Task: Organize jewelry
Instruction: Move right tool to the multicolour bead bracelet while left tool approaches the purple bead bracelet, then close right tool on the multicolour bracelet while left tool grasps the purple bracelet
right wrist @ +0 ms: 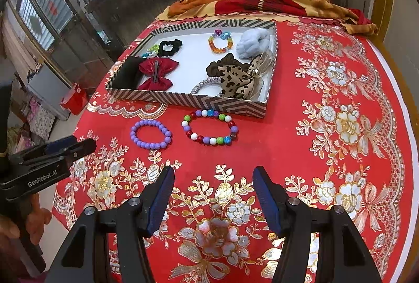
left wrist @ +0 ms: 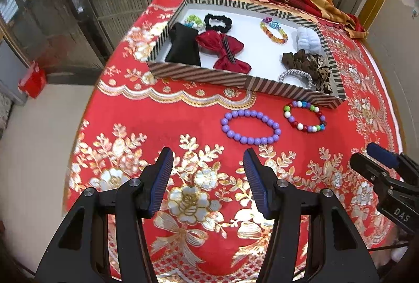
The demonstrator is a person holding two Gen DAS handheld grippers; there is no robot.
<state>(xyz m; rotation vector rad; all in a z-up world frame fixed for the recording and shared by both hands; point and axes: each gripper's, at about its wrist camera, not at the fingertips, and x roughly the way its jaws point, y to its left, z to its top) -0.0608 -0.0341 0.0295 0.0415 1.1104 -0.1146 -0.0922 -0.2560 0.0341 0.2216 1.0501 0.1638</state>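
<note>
Red tablecloth (right wrist: 275,141); silver scrunchie (right wrist: 205,85) half hidden behind striped tray (right wrist: 183,99) wall.

Both my wrist cameras look steeply down along their fingers from above the near edge of the red embroidered tablecloth (left wrist: 183,115), facing the far edge. My left gripper (left wrist: 208,159) sits left of my right gripper (right wrist: 213,177). Both views share the striped tray (left wrist: 199,74), the purple bead bracelet (right wrist: 151,133) and the multicoloured bead bracelet (right wrist: 210,127), close by.
</note>
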